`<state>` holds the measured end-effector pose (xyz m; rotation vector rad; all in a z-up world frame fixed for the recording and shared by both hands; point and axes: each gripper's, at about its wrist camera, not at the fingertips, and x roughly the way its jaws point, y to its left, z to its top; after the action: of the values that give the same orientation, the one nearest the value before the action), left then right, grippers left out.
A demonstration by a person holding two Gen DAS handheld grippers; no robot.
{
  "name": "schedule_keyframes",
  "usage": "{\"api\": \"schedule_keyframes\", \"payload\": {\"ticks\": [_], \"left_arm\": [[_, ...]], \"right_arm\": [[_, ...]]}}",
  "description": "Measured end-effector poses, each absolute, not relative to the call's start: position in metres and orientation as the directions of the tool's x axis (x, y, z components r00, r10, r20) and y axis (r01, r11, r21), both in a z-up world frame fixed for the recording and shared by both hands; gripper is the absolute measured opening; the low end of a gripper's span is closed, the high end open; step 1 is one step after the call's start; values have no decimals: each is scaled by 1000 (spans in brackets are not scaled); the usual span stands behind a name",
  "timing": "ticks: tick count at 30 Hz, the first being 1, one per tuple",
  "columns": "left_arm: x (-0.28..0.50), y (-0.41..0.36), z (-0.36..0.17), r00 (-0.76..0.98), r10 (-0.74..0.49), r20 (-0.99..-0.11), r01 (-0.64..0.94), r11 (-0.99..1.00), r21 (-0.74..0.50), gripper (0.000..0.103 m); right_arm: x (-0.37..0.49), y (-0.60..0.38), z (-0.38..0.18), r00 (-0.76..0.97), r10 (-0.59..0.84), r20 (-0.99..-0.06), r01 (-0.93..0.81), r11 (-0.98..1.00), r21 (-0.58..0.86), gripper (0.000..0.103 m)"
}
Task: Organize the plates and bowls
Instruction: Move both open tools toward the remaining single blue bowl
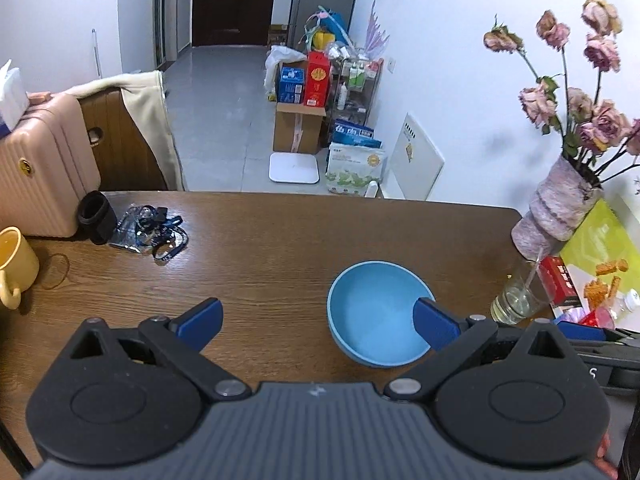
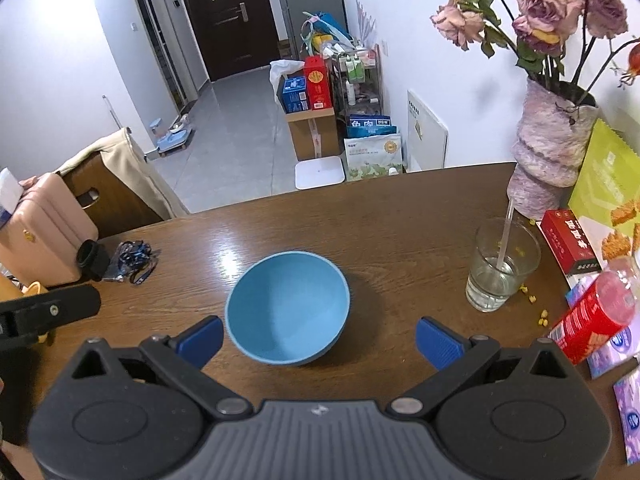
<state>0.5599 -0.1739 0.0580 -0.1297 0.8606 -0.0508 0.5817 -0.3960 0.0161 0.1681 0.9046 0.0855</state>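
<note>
One round, matte sky-blue bowl was the only dish we could see, sitting upright and empty on the dark wood-grain table, near its front edge and roughly central. We judged it light, rigid and smooth, probably plastic or melamine, so the rim seemed the sensible place to pinch: one pad inside, one outside the thin wall.

Our left gripper was spread wide and held nothing; its right fingertip overlapped the bowl's right side, though we could not tell whether it touched. Our right gripper was likewise released, hovering just short of the bowl's near rim.

To the right stood a clear drinking glass with a straw, well apart from the bowl, then a mottled pink vase of dried roses and red snack packets. A yellow mug sat far left. Nothing blocked the bowl.
</note>
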Motion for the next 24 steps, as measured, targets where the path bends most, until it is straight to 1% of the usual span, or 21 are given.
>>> {"api": "schedule_keyframes", "payload": {"ticks": [6,10,16,24], "left_arm": [[587,-190,37,620,-83,-781,-19,993,-120,103],[602,-198,21,596,-70,-800,-29,994,-108,103],[622,-207,-1,557,-46,-830,-44,995,-85,103],[645,-217,-30,510,-19,-860,-66,996,-62,103]], "right_arm": [[608,-407,-2,592,153,-791,2,981,192,102],[621,-413,-19,568,165,-807,7,979,205,96],[637,-420,-42,539,164,-826,27,977,212,92],[657,-427,-69,497,166,-851,59,973,224,82]]}}
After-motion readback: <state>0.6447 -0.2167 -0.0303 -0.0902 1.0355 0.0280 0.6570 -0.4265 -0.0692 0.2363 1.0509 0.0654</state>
